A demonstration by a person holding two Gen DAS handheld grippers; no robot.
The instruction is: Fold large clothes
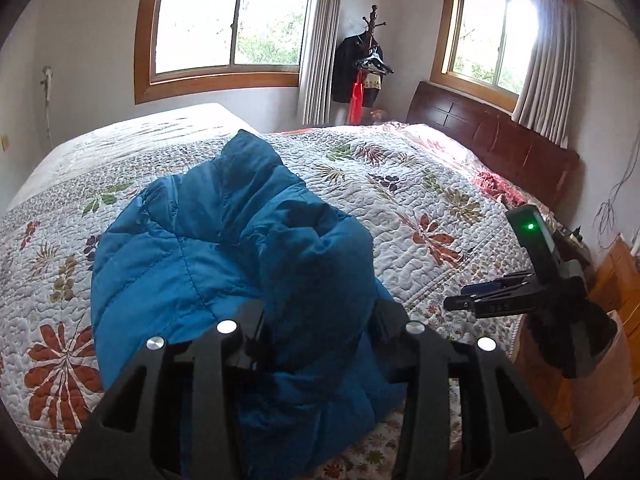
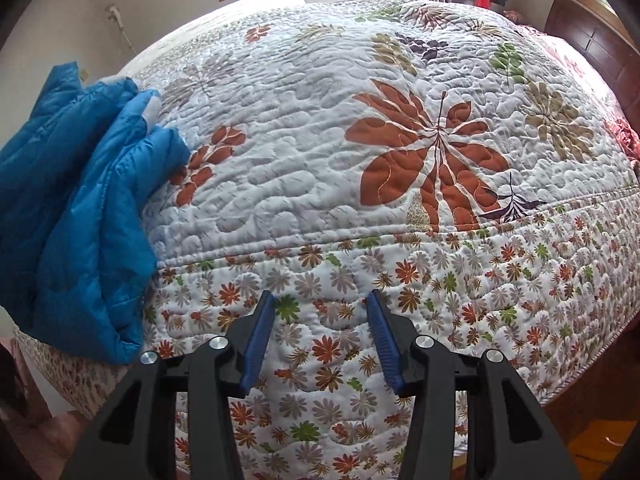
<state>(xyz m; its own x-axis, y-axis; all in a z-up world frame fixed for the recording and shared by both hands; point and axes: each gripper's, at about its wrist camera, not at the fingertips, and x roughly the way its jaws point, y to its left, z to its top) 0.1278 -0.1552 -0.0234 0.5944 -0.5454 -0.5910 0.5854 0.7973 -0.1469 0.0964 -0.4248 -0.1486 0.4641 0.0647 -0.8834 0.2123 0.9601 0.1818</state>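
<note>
The only writing in view is a row of small pale letters on the side of the right tongs (image 2: 321, 300), seen from the left wrist camera; they are too small to read with any certainty. A green light glows on the black unit above them.

The blue puffer jacket (image 1: 208, 248) lies bunched on the bed, directly ahead of the left tongs (image 1: 320, 308). A thick fold of it fills the gap between their two fingers. The pads are buried in the fabric, so I cannot tell whether they pinch it or only stand around it.

The right tongs stand open with nothing between the blue pads. They hang over the small-flower border of the floral quilt (image 2: 320, 140) at the bed's edge. The jacket lies well to their left.

Far beyond the left tongs, a coat stand (image 1: 370, 60) holds dark clothes and a hanger.
</note>
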